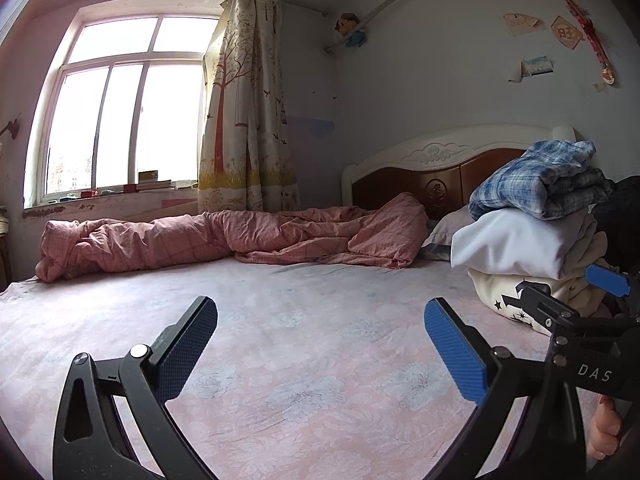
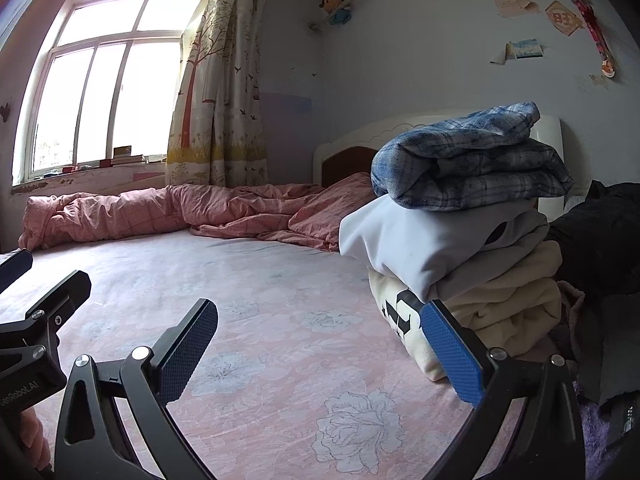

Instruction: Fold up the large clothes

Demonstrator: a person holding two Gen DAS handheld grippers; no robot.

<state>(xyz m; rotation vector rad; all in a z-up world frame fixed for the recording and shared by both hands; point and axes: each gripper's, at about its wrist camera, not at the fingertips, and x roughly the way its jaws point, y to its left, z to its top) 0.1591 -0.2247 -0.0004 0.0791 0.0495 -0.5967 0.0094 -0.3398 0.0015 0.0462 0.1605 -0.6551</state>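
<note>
Left wrist view, left gripper (image 1: 320, 344) spread wide and empty above pink floral sheet (image 1: 280, 320), right gripper (image 2: 320, 346) likewise agape, folded clothes stack (image 2: 464, 232) just beyond its right finger.

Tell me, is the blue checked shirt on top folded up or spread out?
Folded. The blue checked shirt sits as a thick, doubled-over bundle atop the pile, above a white garment.

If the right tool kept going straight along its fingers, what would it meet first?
Probably nothing soon: the open right tool points over bare bed sheet toward the pink quilt. The folded clothes stack sits just right of that line, though depth is unclear.
</note>
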